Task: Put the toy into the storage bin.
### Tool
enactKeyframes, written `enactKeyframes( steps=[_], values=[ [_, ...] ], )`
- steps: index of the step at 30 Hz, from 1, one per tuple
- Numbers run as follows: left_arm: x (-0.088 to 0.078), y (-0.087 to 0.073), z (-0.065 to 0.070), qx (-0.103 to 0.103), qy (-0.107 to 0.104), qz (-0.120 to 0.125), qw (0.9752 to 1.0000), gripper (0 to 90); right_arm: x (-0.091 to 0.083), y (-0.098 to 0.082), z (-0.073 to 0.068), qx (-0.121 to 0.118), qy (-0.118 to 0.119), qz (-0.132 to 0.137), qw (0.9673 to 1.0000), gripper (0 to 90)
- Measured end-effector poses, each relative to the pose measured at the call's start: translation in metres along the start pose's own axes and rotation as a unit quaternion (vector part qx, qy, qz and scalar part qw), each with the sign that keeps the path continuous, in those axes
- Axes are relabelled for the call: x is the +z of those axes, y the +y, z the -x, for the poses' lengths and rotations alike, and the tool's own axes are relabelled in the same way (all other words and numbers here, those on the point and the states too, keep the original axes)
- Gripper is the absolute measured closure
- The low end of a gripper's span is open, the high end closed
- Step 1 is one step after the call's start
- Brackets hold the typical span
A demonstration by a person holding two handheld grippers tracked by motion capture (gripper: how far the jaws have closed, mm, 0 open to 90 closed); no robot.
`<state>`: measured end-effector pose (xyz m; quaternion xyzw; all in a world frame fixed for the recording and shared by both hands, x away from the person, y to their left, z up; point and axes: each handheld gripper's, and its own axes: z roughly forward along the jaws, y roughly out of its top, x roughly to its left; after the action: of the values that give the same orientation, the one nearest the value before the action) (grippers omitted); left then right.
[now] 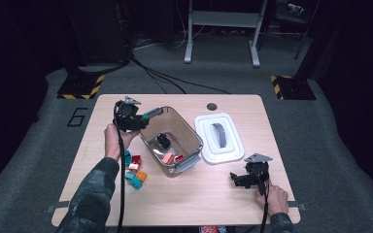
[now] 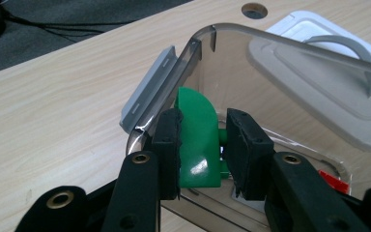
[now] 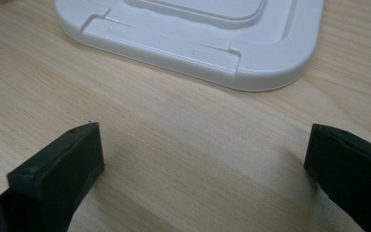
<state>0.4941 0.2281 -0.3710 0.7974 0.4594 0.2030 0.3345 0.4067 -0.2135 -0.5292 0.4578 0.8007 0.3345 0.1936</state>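
Your left hand is raised at the far-left corner of the clear plastic bin, forearm coming in from the bottom edge, with the left tool angled toward the bin's far rim. The tool is clenched on a green block. The left gripper view gives what the high view cannot: both pads press the block's flat sides, its rounded top stands above them, and it hangs just inside the bin's wall beside a grey latch. From above, the block reads as little more than a green-grey tip.

Your right hand rests low on the tabletop near the front-right corner, with the right tool pointing left, released. The right gripper view shows its jaws standing wide apart over bare wood with nothing between them, and the edge of the white lid just ahead.

The high view alone shows the layout. The lid lies flat to the right of the bin, with its grey handle up. Inside the bin lie a black piece, a pink one and a red one. A small cluster of loose blocks in red, teal and orange sits on the tabletop just left of the bin, near your left forearm.
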Motion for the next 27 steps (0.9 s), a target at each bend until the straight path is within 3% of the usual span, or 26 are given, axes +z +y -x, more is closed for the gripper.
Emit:
enactKeyframes(
  steps=[18,27],
  values=[
    [0.012,-0.009,-0.002,-0.009,0.004,-0.024,0.9997,64.6,0.000,0.000,0.000,0.001,0.000,0.000,1.0000,0.0],
    [-0.006,-0.021,-0.003,-0.022,0.001,-0.002,0.9998,34.4,0.000,0.000,0.000,0.000,0.000,0.000,1.0000,0.0]
  ],
)
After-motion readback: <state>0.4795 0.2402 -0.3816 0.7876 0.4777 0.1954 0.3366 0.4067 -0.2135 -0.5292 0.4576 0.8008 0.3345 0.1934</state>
